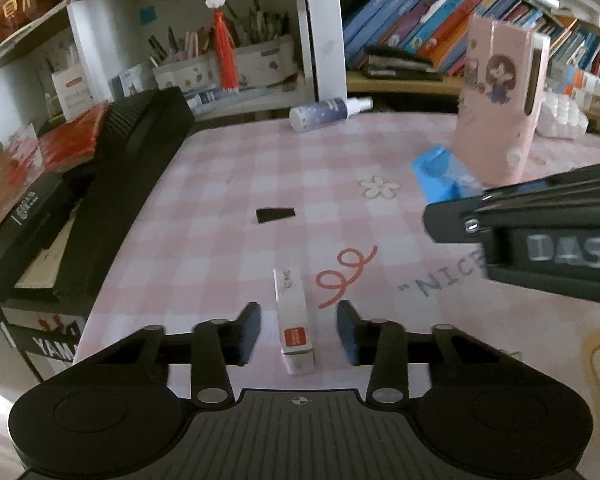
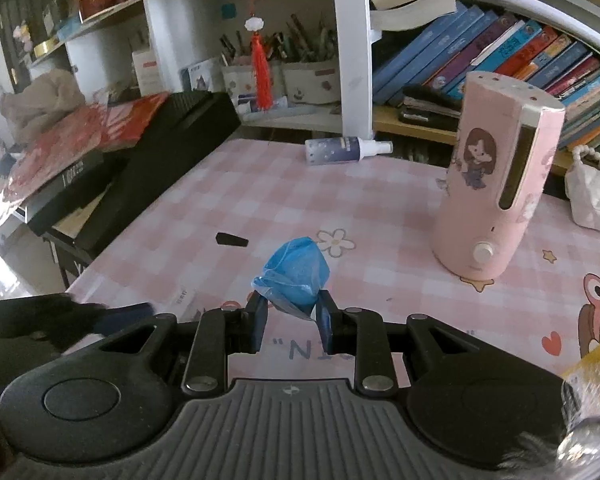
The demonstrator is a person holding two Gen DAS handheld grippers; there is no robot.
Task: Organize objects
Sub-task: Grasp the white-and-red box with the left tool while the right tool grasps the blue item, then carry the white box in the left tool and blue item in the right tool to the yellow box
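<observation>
1. Nearest the left wrist camera, the left gripper (image 1: 299,330) stands with its jaws spread wide on either side of a small white box (image 1: 295,320), touching neither side of it as far as the view shows.
2. That box lies flat on the pink checked worktop (image 1: 228,168), long axis running from 6 towards 12 o'clock, with an orange-red label near its closer end and small print at the far end.
3. By my reading, the step in hand is the pick-up of this box: the jaws are lined up but not yet shut on it.
4. Next, the move calls for closing squarely on the long sides; the box is narrow and light, so an off-centre squeeze could spin it.
5. On the other side, the right gripper (image 2: 292,322) has its jaws clamped on a crumpled blue plastic bag (image 2: 296,276), which seems lifted off the worktop, though the angle makes that uncertain.
6. Loose items lie beyond: a small black piece (image 2: 231,239) at 11 o'clock of the bag, a spray bottle (image 2: 346,150) on its side at 12, and a pink humidifier (image 2: 496,176) upright at 2.
</observation>
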